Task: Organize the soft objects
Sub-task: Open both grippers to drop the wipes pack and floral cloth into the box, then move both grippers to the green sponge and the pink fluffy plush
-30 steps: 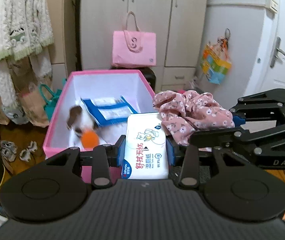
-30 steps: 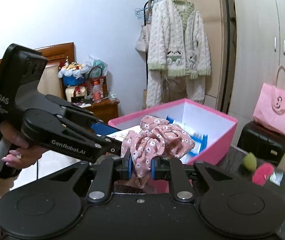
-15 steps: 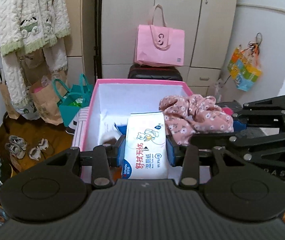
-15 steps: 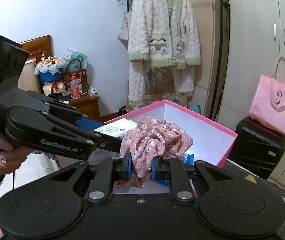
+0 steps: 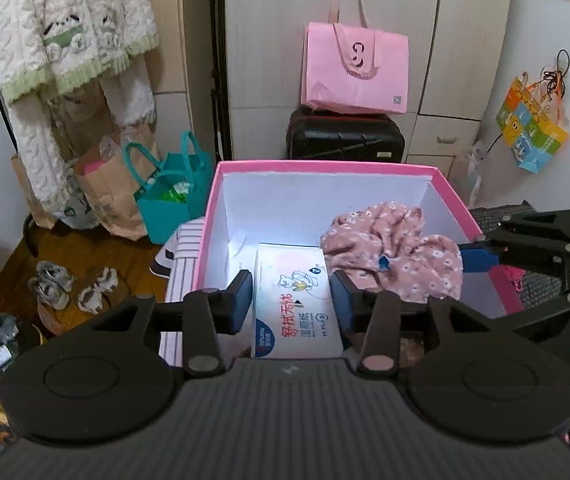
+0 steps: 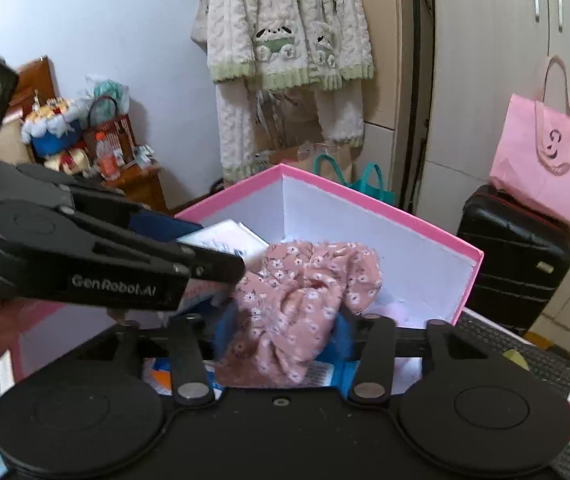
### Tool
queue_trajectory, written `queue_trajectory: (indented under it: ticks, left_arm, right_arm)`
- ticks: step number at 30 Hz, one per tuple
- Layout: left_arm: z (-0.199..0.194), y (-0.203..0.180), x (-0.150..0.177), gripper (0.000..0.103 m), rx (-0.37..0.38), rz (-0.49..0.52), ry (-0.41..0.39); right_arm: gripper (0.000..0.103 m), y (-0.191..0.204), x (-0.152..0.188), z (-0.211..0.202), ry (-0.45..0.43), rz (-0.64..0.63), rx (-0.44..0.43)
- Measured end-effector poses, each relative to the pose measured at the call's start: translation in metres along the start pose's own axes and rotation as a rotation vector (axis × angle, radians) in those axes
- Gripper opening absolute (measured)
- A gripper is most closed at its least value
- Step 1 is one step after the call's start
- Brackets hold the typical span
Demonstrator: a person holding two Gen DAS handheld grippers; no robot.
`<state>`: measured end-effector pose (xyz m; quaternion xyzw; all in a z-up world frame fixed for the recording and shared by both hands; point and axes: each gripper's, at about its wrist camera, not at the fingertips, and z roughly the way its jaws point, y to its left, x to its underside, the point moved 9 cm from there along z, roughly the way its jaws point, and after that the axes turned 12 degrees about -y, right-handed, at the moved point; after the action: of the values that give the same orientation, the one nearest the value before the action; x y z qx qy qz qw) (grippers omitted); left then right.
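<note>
Over the pink box (image 5: 449, 190), our left gripper (image 5: 291, 304) and right gripper (image 6: 285, 334) have just been opening, wipes pack (image 5: 297, 312) and floral cloth (image 6: 301, 292) between slackened jaws at 6 o'clock, apparently to drop them inside.

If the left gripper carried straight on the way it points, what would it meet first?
Probably the white inside of the pink box; the left gripper points down into it, the wipes pack between its just-opening jaws.
</note>
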<state>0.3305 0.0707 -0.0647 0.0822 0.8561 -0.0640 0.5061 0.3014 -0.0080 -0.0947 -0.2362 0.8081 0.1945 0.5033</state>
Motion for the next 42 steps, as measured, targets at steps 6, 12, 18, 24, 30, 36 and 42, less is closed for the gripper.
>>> queue_trajectory:
  ticks: [6,12,18,24,30,36,42]
  left_arm:
    - [-0.023,-0.002,-0.006,0.057,-0.018,0.041,-0.064]
    - [-0.052,-0.004,-0.011,0.062,-0.017,0.071,-0.109]
    - [-0.083,-0.014,-0.010,0.064,0.017,0.097,-0.117]
    - [-0.114,-0.029,-0.009,0.067,0.062,0.138,-0.130]
    - [-0.145,-0.048,-0.001,0.069,0.100,0.182,-0.142]
    - [-0.174,-0.069,0.002,0.070,0.127,0.205,-0.178]
    - [-0.184,-0.094,0.004,0.071,0.181,0.192,-0.162]
  right_arm:
    - [0.071,0.004,-0.003,-0.010,-0.003,-0.084,0.086]
    - [0.072,0.010,-0.010,-0.031,-0.022,-0.121,0.131]
    - [0.072,0.026,-0.014,-0.060,-0.046,-0.163,0.137]
    - [0.073,0.042,-0.013,-0.093,-0.061,-0.189,0.124]
    - [0.074,0.052,-0.009,-0.131,-0.078,-0.216,0.126]
    - [0.074,0.054,0.001,-0.170,-0.093,-0.211,0.128]
    - [0.083,0.038,0.016,-0.208,-0.116,-0.192,0.139]
